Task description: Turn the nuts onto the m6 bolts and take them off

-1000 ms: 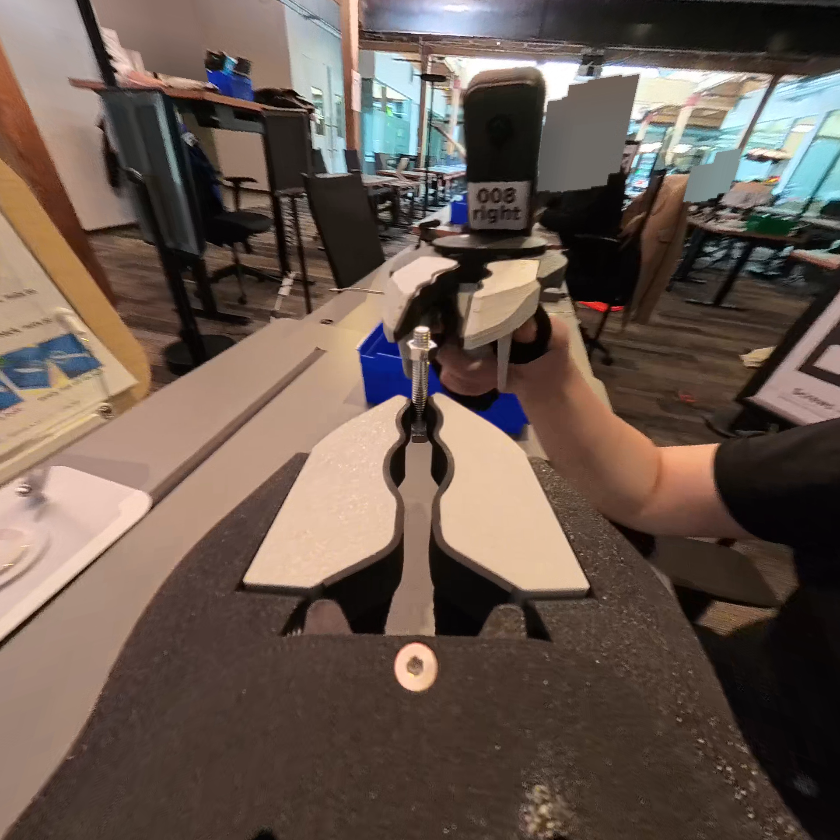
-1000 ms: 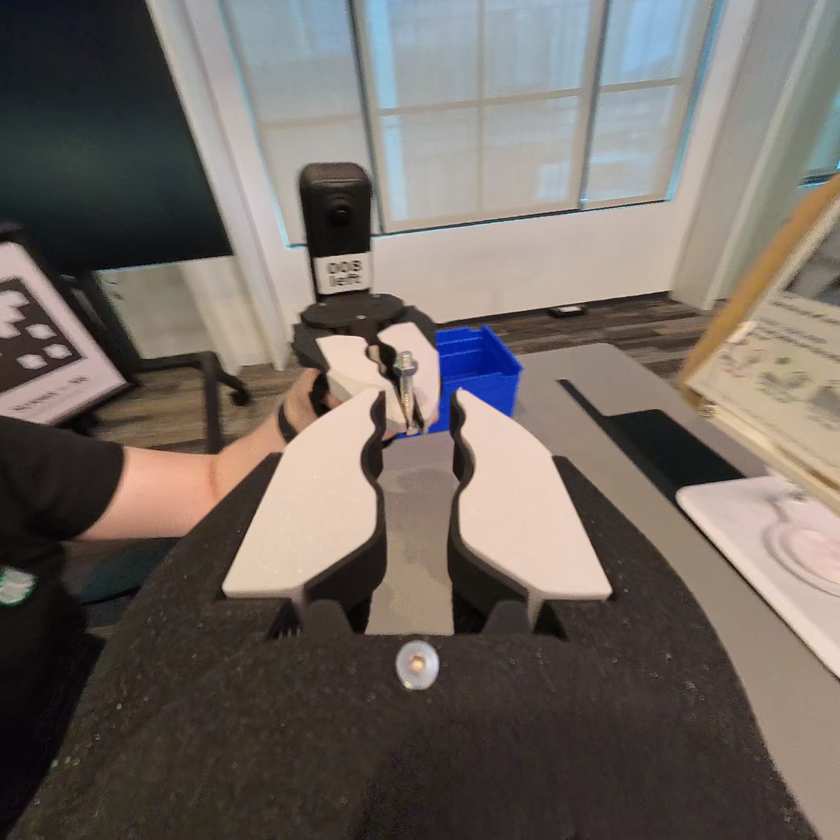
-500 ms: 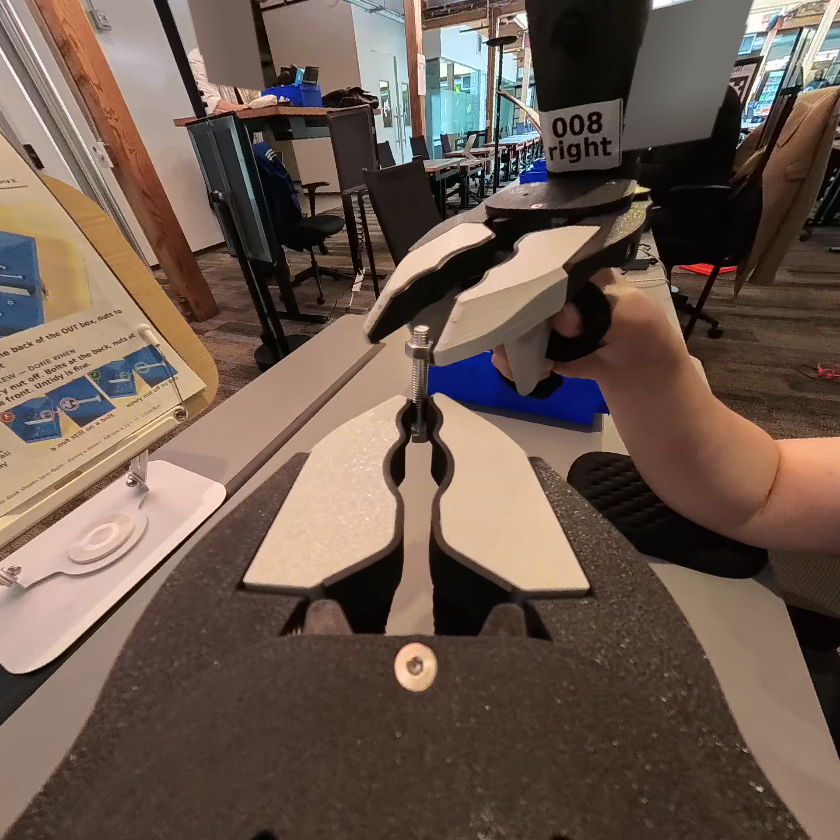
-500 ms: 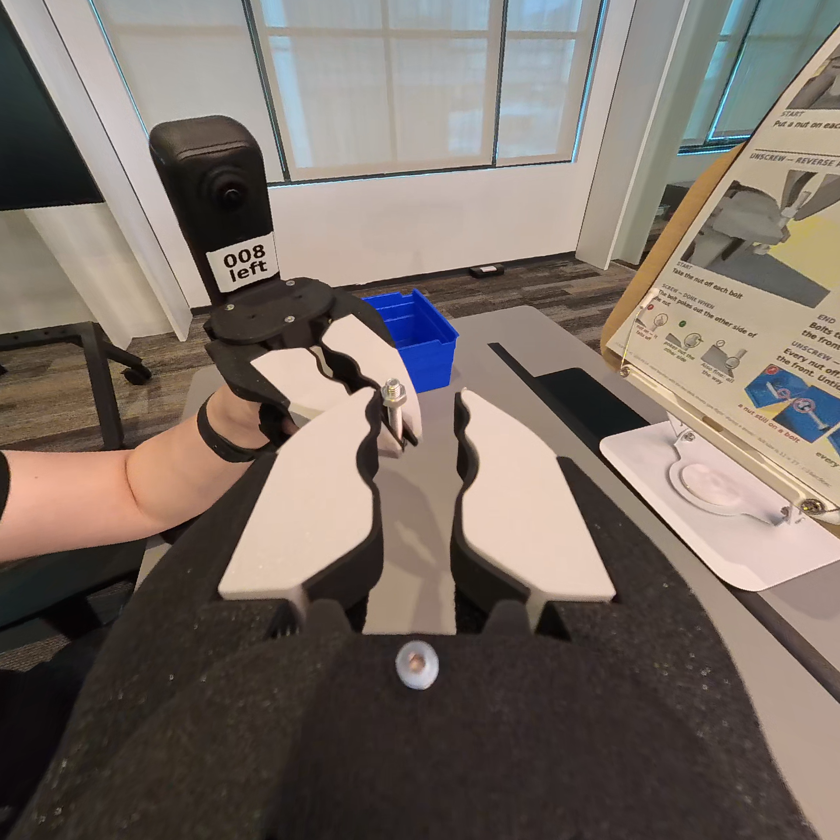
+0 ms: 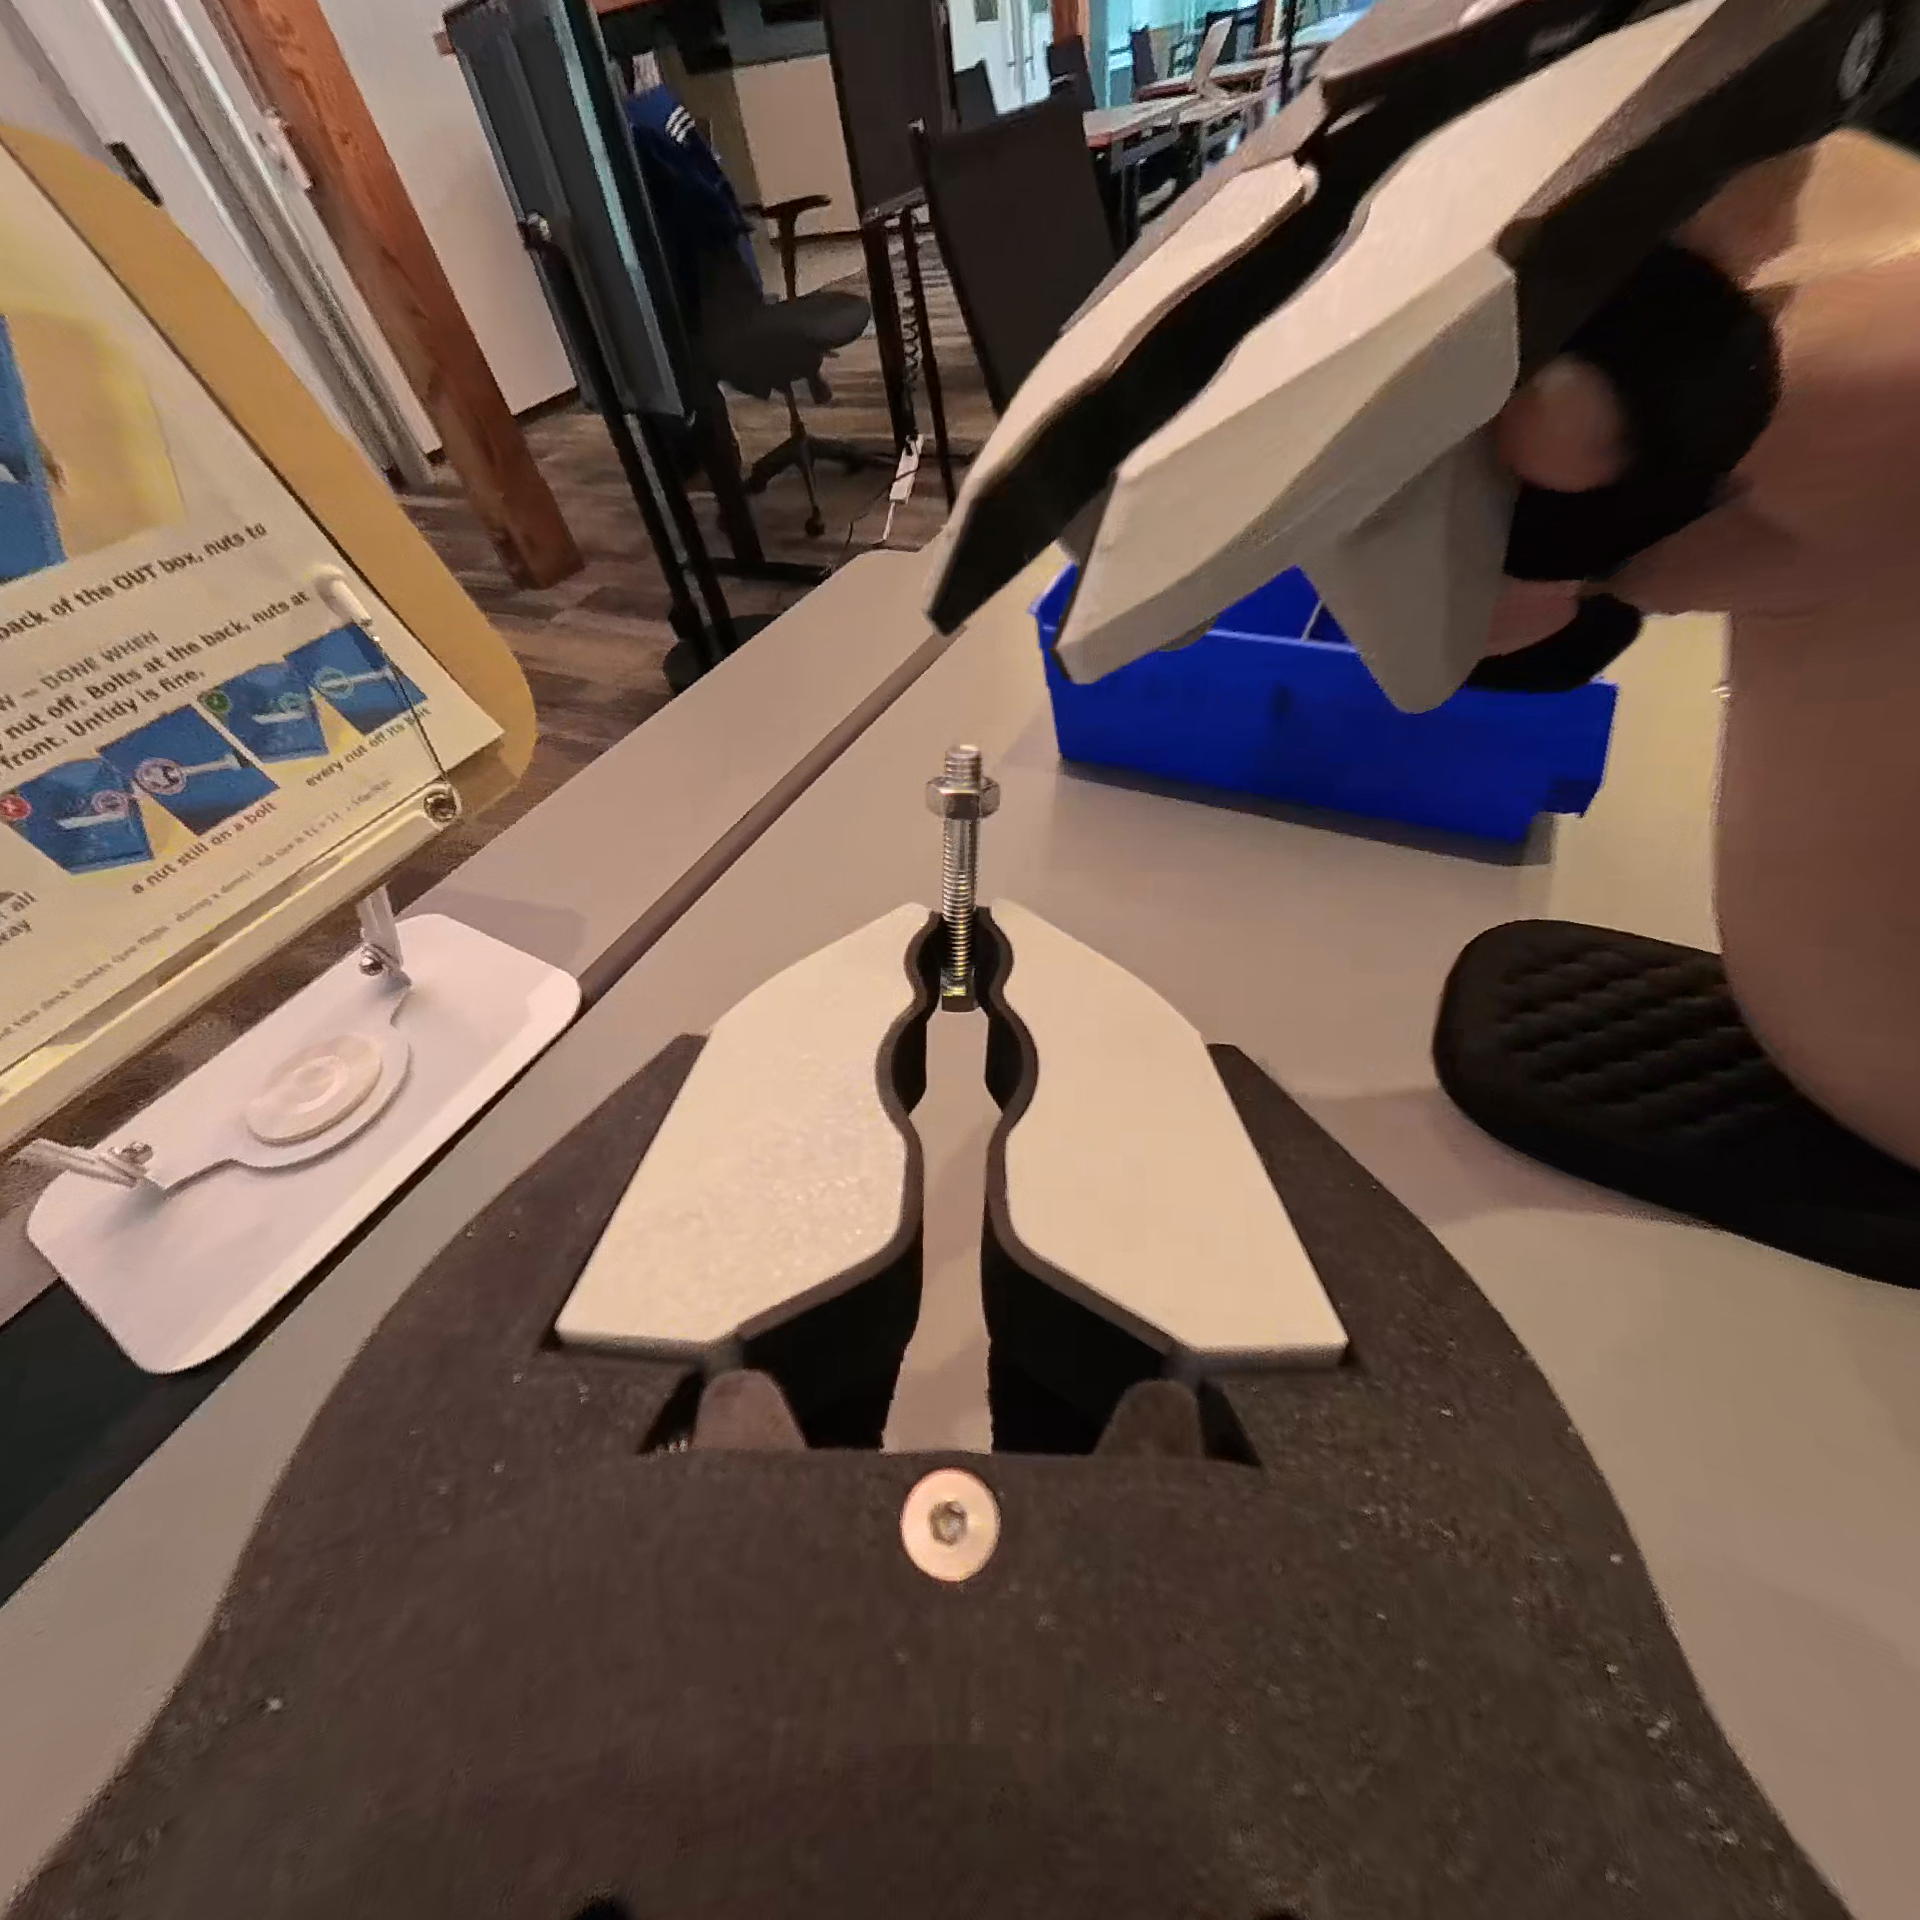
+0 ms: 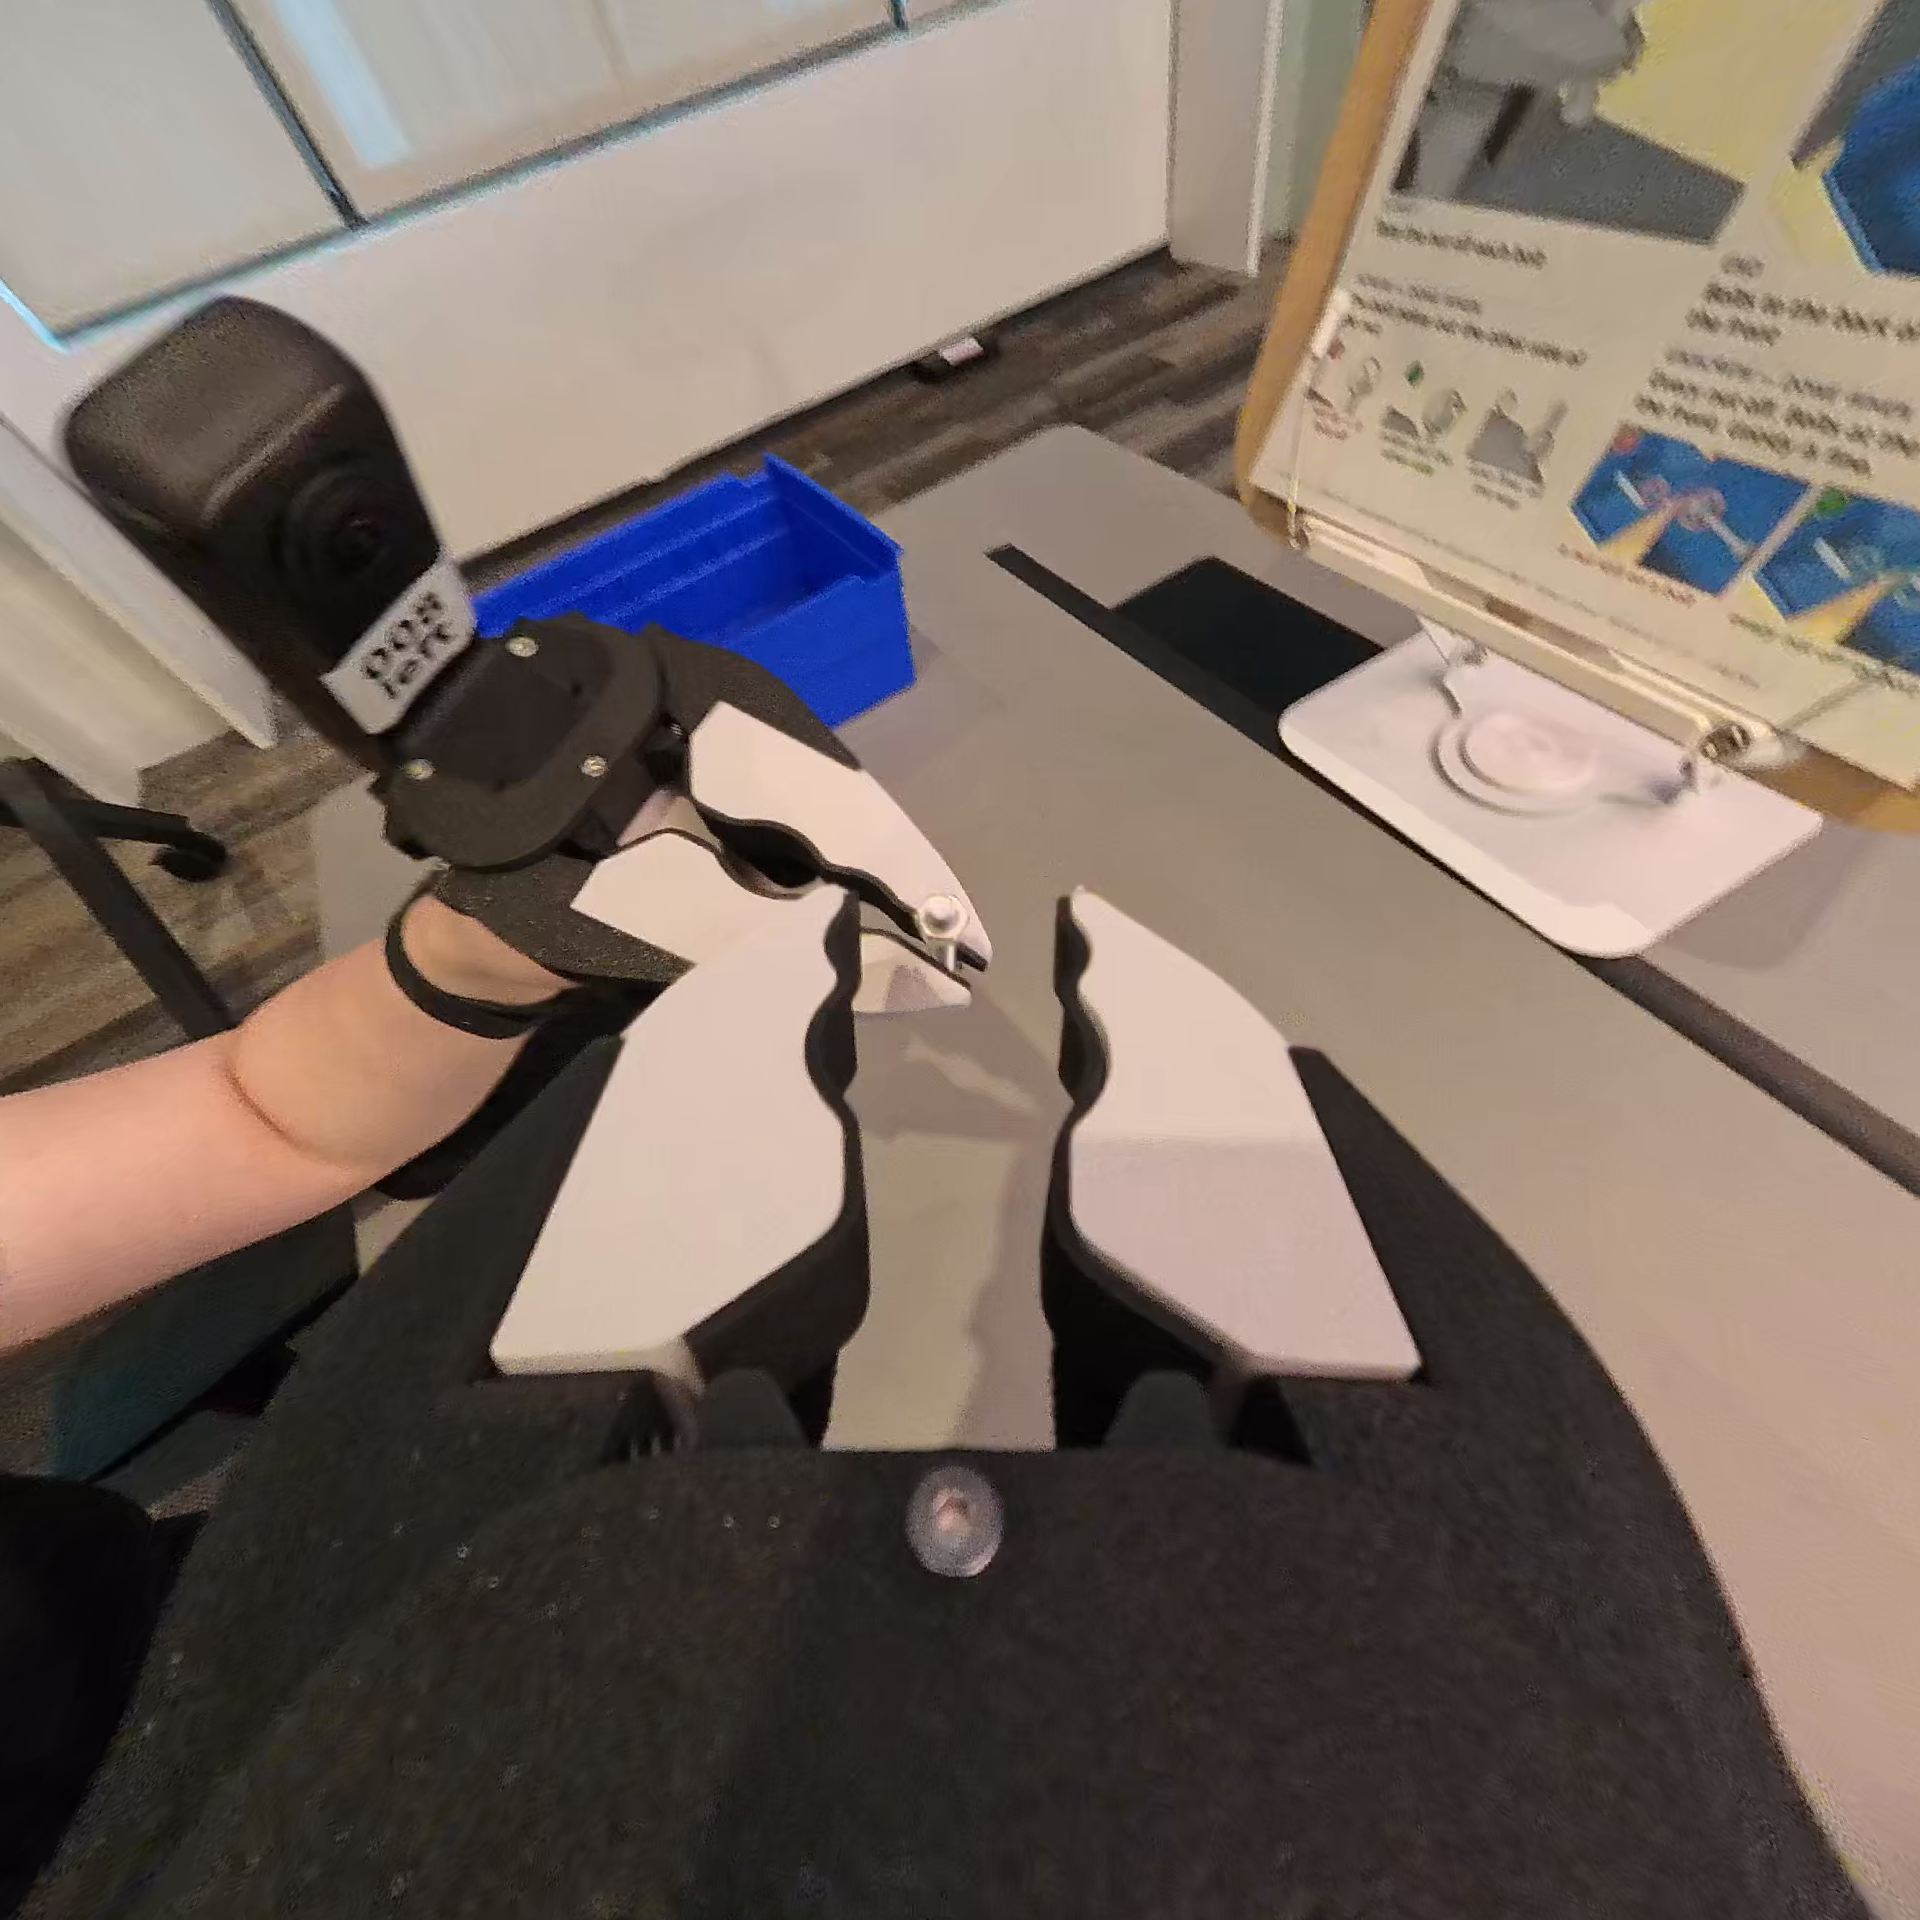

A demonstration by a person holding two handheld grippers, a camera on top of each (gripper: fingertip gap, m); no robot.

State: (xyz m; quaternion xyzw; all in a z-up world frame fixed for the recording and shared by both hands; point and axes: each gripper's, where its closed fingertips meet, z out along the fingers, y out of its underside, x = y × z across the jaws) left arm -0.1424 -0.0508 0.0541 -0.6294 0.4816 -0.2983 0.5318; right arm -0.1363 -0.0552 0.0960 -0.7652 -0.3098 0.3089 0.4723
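A: Where's the bolt [image 5: 957, 883]?
B: Upright, pinched in my left gripper [image 5: 957, 935], nut [image 5: 962, 800] near its tip.
A: The right gripper [image 6: 956, 935]?
B: Spread, above it. I'd lower squarely over the nut before closing.

**Open air above the bolt, clutter at the table's edges**

A clear gap is seen between the nut [image 5: 962, 798] and the right gripper [image 5: 1013, 613] above it. Bare grey table [image 5: 1195, 904] is left around the bolt [image 5: 956, 883]. Passage behind is blocked by the blue bin [image 5: 1309, 727], sideways by the instruction stand [image 5: 301, 1091] and black pad [image 5: 1621, 1049].
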